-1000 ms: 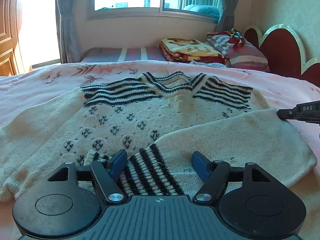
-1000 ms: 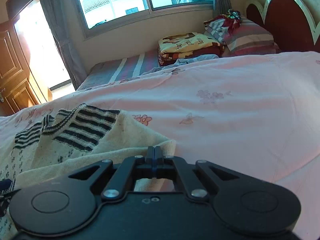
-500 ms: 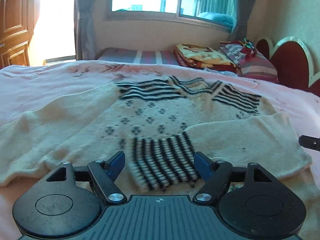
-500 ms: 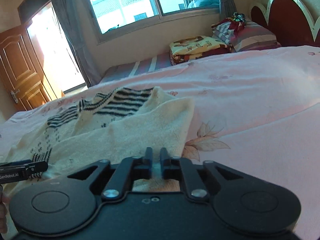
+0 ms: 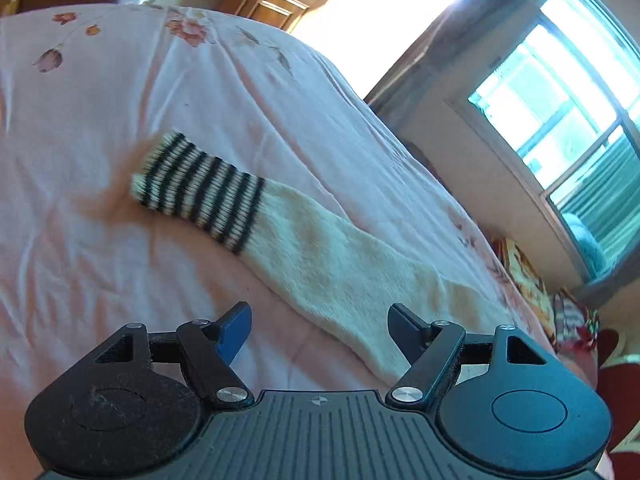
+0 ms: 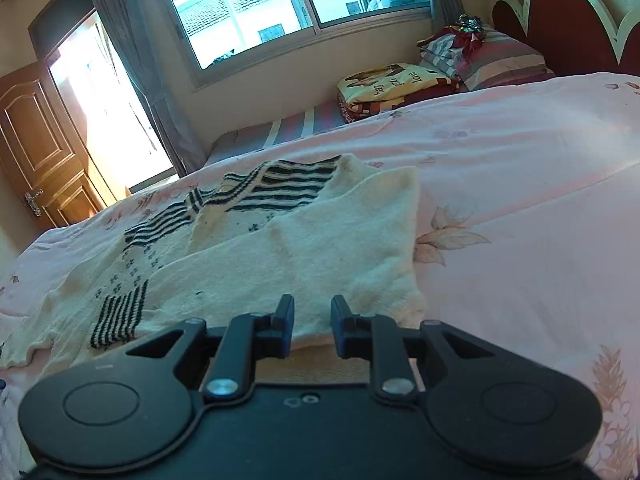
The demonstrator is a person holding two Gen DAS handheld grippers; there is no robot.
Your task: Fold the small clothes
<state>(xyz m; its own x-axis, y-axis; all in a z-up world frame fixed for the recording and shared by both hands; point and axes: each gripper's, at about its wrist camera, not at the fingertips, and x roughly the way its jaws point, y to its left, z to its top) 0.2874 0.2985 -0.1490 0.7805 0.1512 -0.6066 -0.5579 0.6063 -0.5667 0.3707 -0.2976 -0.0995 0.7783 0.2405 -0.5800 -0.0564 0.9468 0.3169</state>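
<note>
A cream knitted sweater with black stripes lies flat on the pink bed. Its right sleeve is folded across the body, striped cuff on the chest. My right gripper is open a little, empty, above the sweater's near right edge. In the left wrist view the other sleeve lies stretched out on the sheet, ending in a striped cuff. My left gripper is open wide and empty, above the sleeve's near part.
The pink flowered bedsheet spreads to the right. Folded blankets and striped pillows lie at the far end by the red headboard. A wooden door and a window lie behind.
My left gripper has swung left, away from the folded cuff, and now faces the outstretched sleeve. My right gripper has opened from shut and drawn back a little.
</note>
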